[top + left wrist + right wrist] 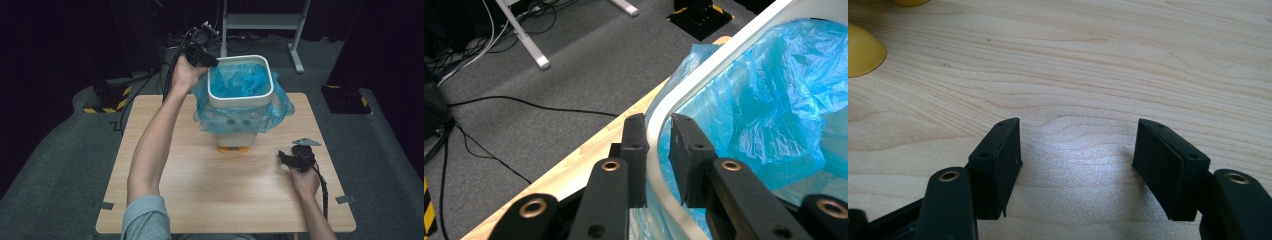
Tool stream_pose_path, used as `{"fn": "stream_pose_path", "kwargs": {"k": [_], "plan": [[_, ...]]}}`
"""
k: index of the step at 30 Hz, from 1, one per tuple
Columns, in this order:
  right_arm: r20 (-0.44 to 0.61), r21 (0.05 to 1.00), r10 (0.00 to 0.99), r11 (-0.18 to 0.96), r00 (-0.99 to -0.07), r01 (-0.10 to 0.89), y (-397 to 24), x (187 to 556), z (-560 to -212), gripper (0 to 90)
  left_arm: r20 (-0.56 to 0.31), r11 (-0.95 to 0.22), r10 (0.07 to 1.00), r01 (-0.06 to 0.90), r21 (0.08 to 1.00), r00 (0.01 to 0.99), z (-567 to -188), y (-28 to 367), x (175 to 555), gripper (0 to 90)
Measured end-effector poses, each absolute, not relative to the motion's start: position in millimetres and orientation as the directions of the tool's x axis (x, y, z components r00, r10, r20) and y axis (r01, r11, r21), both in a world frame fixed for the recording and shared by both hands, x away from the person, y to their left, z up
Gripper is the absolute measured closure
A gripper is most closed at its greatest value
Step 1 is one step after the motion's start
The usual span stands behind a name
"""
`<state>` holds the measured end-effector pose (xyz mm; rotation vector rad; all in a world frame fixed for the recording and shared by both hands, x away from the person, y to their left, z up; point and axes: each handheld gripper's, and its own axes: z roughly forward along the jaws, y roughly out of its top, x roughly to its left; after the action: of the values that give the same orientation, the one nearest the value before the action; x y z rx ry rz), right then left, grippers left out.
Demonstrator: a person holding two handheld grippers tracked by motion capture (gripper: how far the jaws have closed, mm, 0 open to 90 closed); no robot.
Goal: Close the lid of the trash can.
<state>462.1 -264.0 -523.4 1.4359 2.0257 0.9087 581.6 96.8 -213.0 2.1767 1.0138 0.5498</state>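
One table (200,190) carries one white bin (240,75) with one blue bag (235,82) at twelve o'clock, its rim straddled by the narrow, slightly gapped left tool (658,131), while the right tool (1078,150) at four o'clock gapes wide, empty.

The high view looks forward and down on the whole table (200,190) from above its near edge, with the white bin (240,82) at the far middle. The left gripper view sits very close at that bin's rim (659,130), facing along it toward the floor beyond. The right gripper view looks low across bare table (1098,65) just in front of the bin.
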Motion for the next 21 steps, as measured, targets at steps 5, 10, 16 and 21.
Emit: {"fn": "stream_pose_path", "kwargs": {"k": [5, 10, 16, 21], "plan": [[-0.015, 0.754, 0.946, 0.224, -0.325, 0.618, -264, 462, -523, 35.3, 0.092, -0.473, 0.787, 0.501, 0.724, 0.610, -213, 98, 579, 74.7], [-0.017, 0.755, 0.945, 0.227, -0.326, 0.616, -264, 462, -523, 35.2, 0.085, -0.461, 0.786, 0.490, 0.739, 0.612, -212, 101, 576, 73.0], [-0.016, 0.754, 0.946, 0.225, -0.325, 0.617, -264, 462, -523, 35.2, 0.069, -0.431, 0.795, 0.481, 0.764, 0.603, -212, 105, 574, 65.3], [-0.019, 0.754, 0.945, 0.228, -0.326, 0.616, -264, 462, -523, 35.3, 0.055, -0.388, 0.802, 0.448, 0.805, 0.595, -211, 108, 568, 59.8]]}}
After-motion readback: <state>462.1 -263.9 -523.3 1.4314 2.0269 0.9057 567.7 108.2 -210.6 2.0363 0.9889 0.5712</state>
